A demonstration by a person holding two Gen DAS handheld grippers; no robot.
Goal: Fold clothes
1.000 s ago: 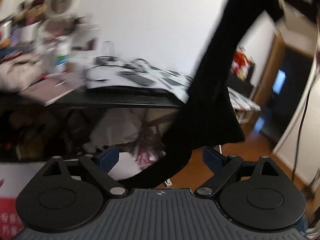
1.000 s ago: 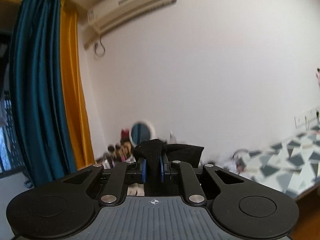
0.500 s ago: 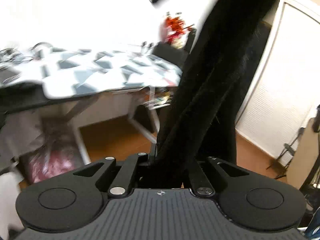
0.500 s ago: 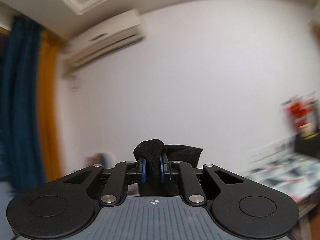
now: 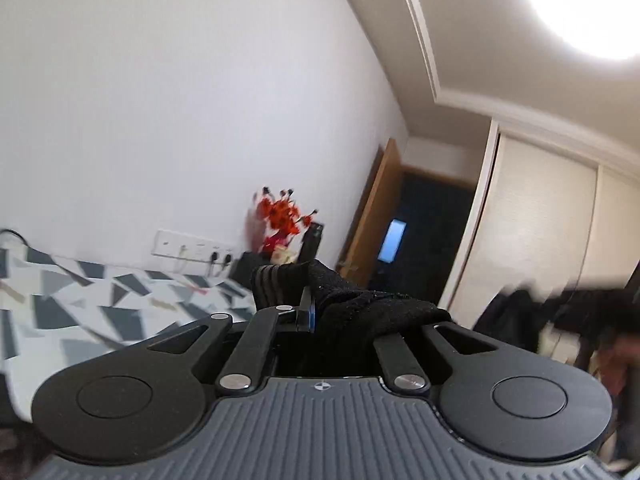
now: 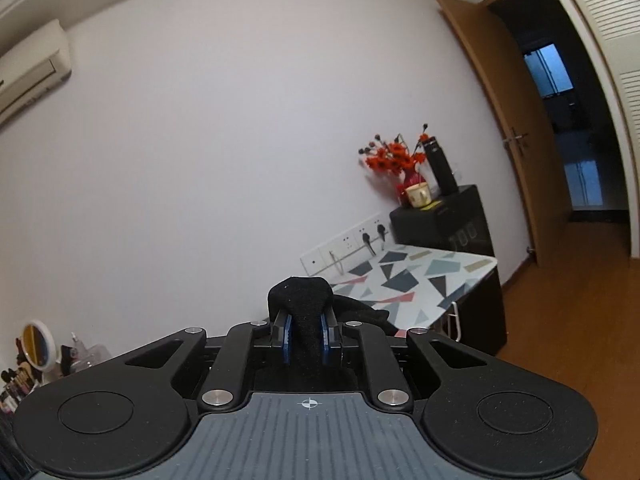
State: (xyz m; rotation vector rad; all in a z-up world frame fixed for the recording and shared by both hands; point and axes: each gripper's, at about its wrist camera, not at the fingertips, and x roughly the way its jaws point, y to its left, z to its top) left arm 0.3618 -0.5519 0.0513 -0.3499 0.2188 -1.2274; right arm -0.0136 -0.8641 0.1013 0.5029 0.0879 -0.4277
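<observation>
Your left gripper (image 5: 316,312) points about level and tilts in its own view, its jaws pinched tight on a bunch of black cloth (image 5: 360,308) that spills over the right finger and hides it, so only one blue pad (image 5: 311,314) shows. Your right gripper (image 6: 306,334) points slightly downward, and its two blue pads (image 6: 286,338) press a thick fold of the same cloth from both sides, the fold bulging up past the fingertips.
</observation>
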